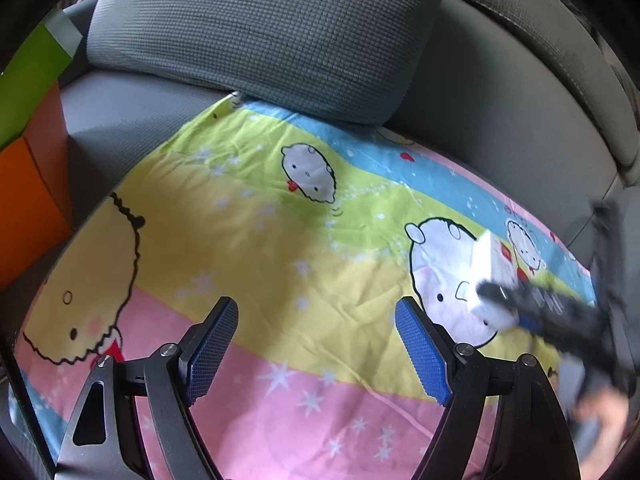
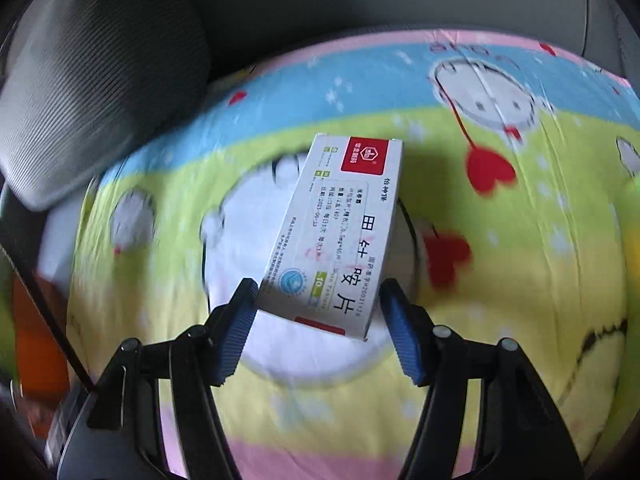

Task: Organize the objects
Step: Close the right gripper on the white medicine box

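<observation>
Right wrist view: right hand-held gripper (image 2: 316, 312) around a medicine box (image 2: 336, 236).
Its jaws straddle the box's near end, only one pad seemingly touching, box over the cartoon blanket (image 2: 540, 240). Left hand-held gripper (image 1: 316, 344) hovers spread, empty, beside the box, keeping clear.

A grey sofa (image 1: 500, 112) holds a grey cushion (image 1: 260, 28) and a cartoon-print sheet (image 1: 260, 240).

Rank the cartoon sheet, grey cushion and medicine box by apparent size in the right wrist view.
1. cartoon sheet, fills most of the view.
2. grey cushion.
3. medicine box, though it sits near the camera between the right hand-held gripper fingers, so looks enlarged.
</observation>
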{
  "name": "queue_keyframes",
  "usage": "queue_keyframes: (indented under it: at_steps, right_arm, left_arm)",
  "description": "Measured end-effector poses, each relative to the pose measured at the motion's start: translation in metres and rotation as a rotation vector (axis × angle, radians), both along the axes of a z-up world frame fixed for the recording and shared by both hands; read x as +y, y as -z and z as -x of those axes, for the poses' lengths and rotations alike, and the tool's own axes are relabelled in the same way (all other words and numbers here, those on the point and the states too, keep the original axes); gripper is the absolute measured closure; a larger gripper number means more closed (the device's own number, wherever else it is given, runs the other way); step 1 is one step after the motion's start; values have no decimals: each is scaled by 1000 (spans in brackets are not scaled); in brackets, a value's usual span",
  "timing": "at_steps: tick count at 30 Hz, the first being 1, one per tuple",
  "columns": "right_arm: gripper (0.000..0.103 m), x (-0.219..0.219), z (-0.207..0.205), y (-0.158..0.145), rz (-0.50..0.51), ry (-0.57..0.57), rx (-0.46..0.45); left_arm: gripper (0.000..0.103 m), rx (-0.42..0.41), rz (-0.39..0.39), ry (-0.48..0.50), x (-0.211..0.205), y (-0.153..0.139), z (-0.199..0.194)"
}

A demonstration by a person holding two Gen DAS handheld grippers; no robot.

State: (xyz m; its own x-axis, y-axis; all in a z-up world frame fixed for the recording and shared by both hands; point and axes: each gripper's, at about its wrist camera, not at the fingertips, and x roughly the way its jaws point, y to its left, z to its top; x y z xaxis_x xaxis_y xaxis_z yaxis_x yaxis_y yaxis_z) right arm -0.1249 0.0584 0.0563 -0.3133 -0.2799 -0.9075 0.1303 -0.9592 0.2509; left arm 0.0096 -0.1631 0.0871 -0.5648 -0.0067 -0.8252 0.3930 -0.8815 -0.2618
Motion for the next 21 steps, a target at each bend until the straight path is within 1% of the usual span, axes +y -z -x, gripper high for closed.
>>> queue_keyframes:
  at_steps: [3, 6, 7, 9, 11, 13, 14, 15, 16, 17, 19, 21]
  right_arm:
    - [41, 17, -34, -9, 29, -40, 10]
    - [41, 33, -62, -18, 10, -77, 48]
    - [41, 37, -73, -15, 19, -85, 57]
    - [42, 40, -88, -9, 33, -93, 50]
    - [41, 45, -99, -5, 15, -117, 43]
    - [40, 47, -104, -4, 26, -142, 31]
    - [41, 50, -103, -5, 40, -141, 23]
    - [40, 52, -103, -5, 63, -134, 17]
    - [35, 57, -103, -7, 92, -122, 20]
    - [28, 62, -104, -10, 112, -104, 34]
    - [24, 73, -107, -19, 126, -65, 75]
    - [24, 83, -106, -23, 158, -30, 93]
  left_arm:
    - [22, -12, -13, 25, 8, 5, 3]
    - [22, -15, -25, 50, 18, 6, 6]
    - [22, -16, -32, 65, 24, 7, 7]
    - [22, -17, -38, 92, 33, 8, 9]
    - [22, -22, -37, 121, 44, 9, 11]
    - [22, -28, -40, 154, 56, 11, 13]
    - [22, -33, -45, 167, 60, 12, 15]
    - [22, -39, -52, 185, 66, 14, 17]
    - [22, -43, -56, 194, 70, 16, 18]
    - [22, -49, -57, 202, 75, 17, 19]
    - [22, -56, -65, 227, 83, 20, 20]
    - [22, -59, -80, 259, 93, 21, 20]
